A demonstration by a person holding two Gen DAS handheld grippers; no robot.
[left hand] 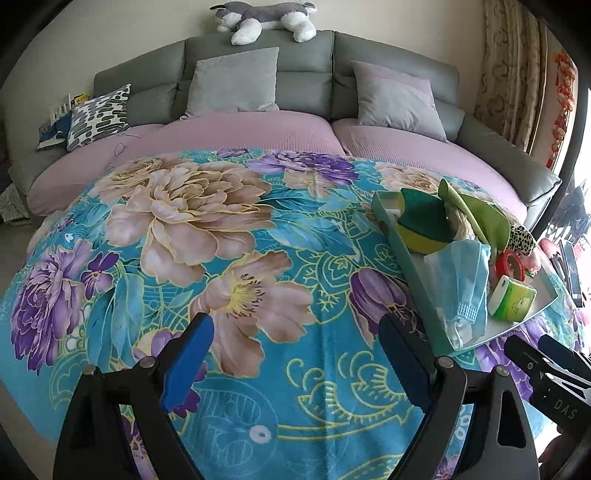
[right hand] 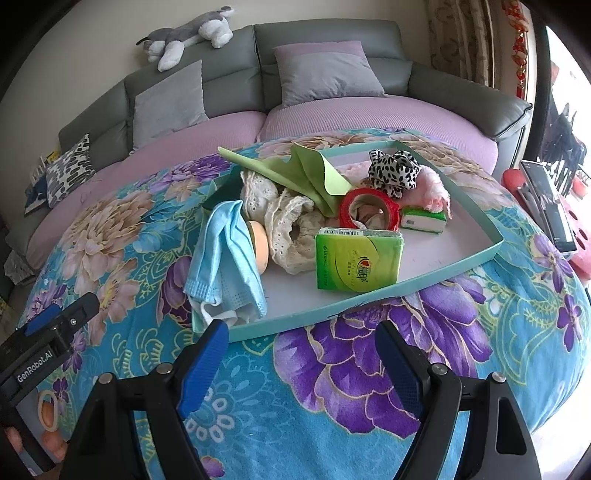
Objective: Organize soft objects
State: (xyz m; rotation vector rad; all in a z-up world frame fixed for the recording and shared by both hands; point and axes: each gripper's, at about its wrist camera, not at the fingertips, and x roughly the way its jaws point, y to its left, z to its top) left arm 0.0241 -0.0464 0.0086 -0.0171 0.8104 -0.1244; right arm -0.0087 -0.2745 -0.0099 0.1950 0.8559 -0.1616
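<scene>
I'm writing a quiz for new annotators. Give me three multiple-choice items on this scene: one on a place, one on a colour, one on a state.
1. Where does the plush dog lie?
A. on top of the sofa back
B. in the tray
C. on the floor

2. What colour is the tape roll?
A. blue
B. red
C. white

3. How are the right tongs?
A. shut on the face mask
B. shut on the tissue pack
C. open, holding nothing

Answers: 1 A, it sprawls along the sofa's top edge. 2 B, a red ring stands in the tray. 3 C, both pads stand apart over bare blanket, short of the face mask and the tissue pack.
</scene>
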